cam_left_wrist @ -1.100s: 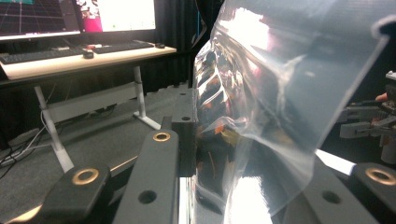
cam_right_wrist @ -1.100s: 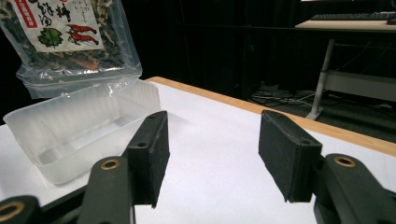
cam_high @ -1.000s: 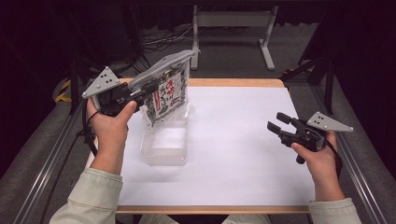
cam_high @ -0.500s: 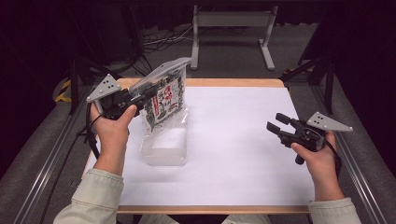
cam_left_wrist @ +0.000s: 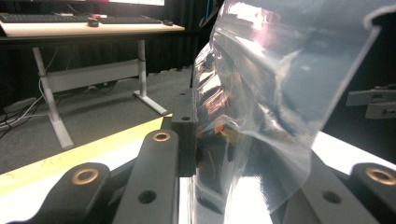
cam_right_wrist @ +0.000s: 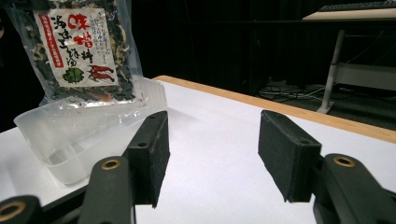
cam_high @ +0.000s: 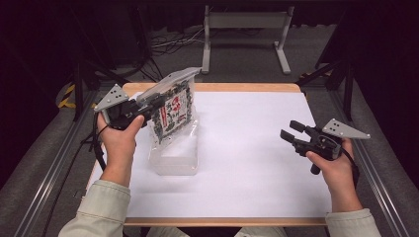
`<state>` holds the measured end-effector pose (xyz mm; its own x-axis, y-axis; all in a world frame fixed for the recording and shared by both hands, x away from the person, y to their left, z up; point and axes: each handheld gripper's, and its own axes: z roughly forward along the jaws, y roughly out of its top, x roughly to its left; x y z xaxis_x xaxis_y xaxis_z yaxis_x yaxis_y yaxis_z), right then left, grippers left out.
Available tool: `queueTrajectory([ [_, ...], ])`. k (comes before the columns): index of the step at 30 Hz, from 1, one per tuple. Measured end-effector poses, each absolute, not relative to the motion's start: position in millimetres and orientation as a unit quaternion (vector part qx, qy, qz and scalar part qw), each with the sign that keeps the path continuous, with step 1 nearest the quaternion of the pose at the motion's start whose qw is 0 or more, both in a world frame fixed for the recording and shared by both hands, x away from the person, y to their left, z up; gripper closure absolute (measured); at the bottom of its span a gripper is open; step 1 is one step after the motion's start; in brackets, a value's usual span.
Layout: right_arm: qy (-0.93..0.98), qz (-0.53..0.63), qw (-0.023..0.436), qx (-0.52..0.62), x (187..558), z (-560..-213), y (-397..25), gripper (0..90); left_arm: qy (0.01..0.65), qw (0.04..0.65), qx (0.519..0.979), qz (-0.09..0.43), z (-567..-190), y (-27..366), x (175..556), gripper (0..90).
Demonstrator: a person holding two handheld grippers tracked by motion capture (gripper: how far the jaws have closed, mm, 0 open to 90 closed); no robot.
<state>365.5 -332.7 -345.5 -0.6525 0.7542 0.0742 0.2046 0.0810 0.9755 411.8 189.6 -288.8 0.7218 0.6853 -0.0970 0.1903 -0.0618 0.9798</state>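
Gripping packet (cam_high: 170, 111) above tub (cam_high: 174, 158), left tool (cam_high: 148, 106)

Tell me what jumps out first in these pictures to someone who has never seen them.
The packet with its red and white label stands out, held up at the table's left by the left gripper, whose fingers are shut on its clear top edge. Its lower end hangs into a clear tub on the white table. At the right, the right gripper hovers open, holding nothing.
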Motion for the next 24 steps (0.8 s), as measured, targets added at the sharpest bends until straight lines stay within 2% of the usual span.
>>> queueTrajectory([
  [24, 0.693, 0.586, 0.233, 0.349, 365.5, -346.2, -335.3, 44.1, 0.307, 0.597, 0.717, 0.185, -316.0, 184.6, 419.5, 73.9],
])
